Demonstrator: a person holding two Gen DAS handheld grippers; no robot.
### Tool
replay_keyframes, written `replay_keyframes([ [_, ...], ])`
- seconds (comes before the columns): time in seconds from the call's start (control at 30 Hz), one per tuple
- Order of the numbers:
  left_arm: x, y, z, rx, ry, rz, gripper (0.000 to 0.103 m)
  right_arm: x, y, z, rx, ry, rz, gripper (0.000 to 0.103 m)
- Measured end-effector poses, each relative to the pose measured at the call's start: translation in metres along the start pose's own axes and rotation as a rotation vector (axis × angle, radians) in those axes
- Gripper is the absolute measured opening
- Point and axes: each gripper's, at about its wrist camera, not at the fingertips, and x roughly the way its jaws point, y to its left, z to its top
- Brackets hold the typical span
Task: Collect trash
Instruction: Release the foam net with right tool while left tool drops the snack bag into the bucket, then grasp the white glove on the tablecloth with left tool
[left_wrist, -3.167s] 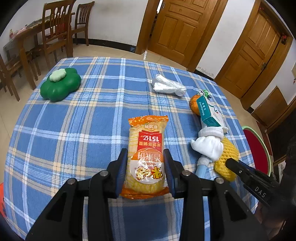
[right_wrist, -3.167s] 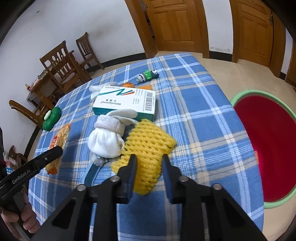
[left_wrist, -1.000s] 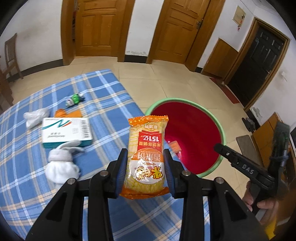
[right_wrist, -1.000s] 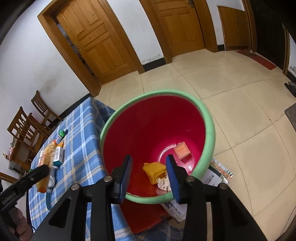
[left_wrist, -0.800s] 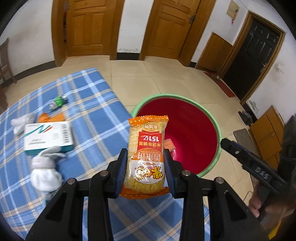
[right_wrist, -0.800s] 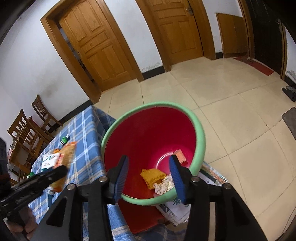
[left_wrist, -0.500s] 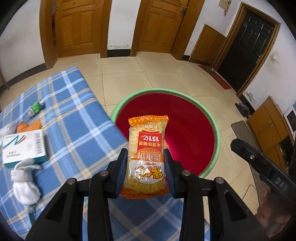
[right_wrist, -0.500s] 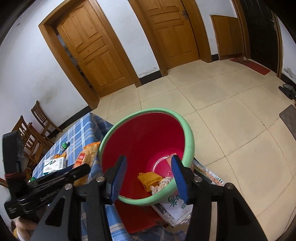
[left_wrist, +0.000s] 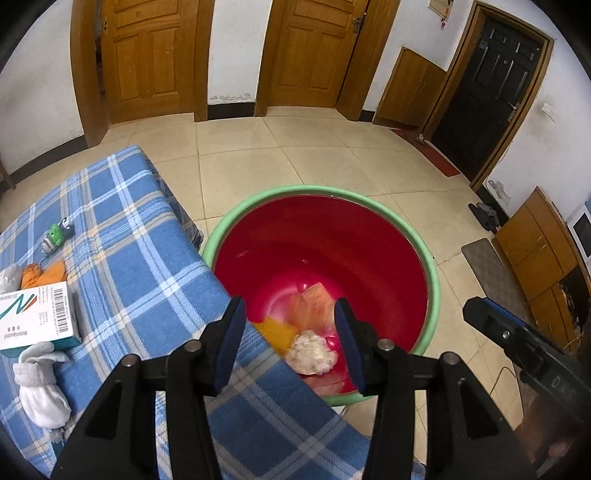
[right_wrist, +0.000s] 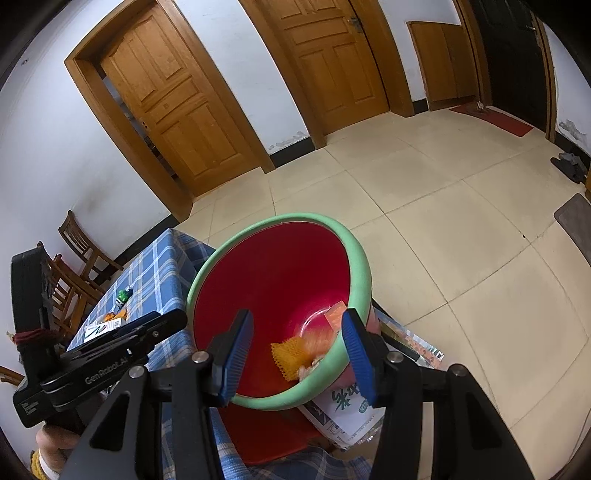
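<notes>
Two grippers above red bin (left_wrist: 369, 236), left gripper (left_wrist: 288, 341) jaws opening and empty, right gripper (right_wrist: 297, 356) fingers apart, empty.

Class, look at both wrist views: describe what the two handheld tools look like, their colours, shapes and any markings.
Both are black plastic with two fingers, silver rivets at the pivots and blue pads on the inner faces. The left tool shows "GenRobot.AI" in pale lettering along its side in the right wrist view; the right tool bears "DAS" in the left wrist view.
</notes>
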Motion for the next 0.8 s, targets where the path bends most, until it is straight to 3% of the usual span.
replay_keyframes([
  [0.47,-0.038,0.029,-0.013,-0.084,-0.028,0.038,0.055,0.002,0.006,-0.002,-0.011,0.025,0.03,0.065],
  [0.8,-0.074,0.081,-0.032,-0.191,-0.081,0.147,0.058,0.002,0.02,-0.007,-0.038,0.04,0.058,0.071],
])
